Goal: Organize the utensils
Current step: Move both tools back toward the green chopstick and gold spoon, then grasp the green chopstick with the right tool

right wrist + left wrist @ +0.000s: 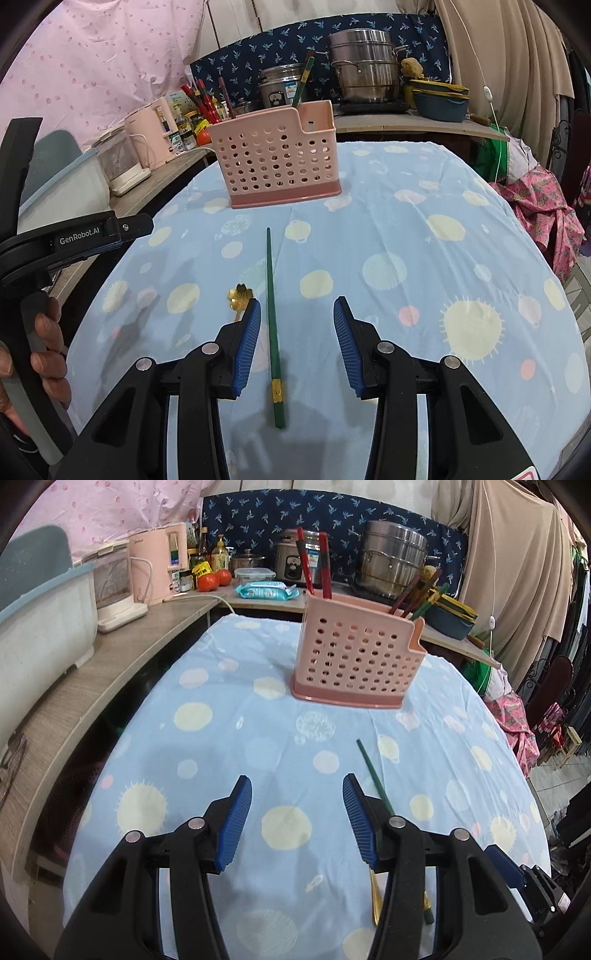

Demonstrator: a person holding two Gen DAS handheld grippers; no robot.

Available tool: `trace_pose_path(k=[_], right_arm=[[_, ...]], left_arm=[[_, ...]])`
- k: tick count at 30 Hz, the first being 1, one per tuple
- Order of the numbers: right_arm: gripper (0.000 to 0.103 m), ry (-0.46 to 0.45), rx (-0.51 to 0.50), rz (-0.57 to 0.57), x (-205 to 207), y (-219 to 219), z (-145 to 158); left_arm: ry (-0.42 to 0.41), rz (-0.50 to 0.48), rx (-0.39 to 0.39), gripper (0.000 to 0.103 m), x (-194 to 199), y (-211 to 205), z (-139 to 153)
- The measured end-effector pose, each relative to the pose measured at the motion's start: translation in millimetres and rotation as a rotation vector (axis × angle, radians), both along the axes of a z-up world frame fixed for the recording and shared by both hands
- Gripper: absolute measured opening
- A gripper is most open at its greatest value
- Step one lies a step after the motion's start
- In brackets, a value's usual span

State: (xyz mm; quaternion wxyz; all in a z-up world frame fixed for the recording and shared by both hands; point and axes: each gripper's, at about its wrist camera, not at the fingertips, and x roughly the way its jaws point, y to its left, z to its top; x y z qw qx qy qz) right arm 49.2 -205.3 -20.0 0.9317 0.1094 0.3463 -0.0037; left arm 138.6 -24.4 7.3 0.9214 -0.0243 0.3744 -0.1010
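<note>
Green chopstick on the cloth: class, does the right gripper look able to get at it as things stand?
Probably yes: the right gripper is open, the green chopstick lies between its fingers, nothing covers it; the gold spoon lies beside.

White lettering "GenRobot.AI" printed on the black plastic body of the left gripper (79, 236), seen at the left edge of the right wrist view. Faint, unreadable brand mark on the pale pink electric kettle (159, 568). Labels on bottles and rice cooker too small to read.
</note>
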Motion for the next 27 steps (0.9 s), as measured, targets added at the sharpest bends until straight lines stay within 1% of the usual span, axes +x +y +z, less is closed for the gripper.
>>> trace_pose_path(k=[7, 16, 23, 27], right_arm=[[0.04, 0.055, -0.016, 0.024, -12.4, 13.1, -23.2], [0.038, 0.099, -0.038, 0.058, -12.4, 28.1, -43.0], [0.031, 0.112, -0.048, 0.059, -9.1, 28.4, -50.5], [0.022, 0.11, -0.074, 0.061, -9.0, 30.1, -51.2]], left_arm=[[0.068, -0.008, 0.004, 0.049, -14.2, 3.9, -27.1], [0.131, -0.003, 0.017, 0.049, -21.9, 10.1, -52.2], [0.151, 0.017, 0.019, 0.049, -21.1, 15.2, -58.0], [0.154, 0.015, 0.022, 0.049, -21.4, 14.6, -59.0]])
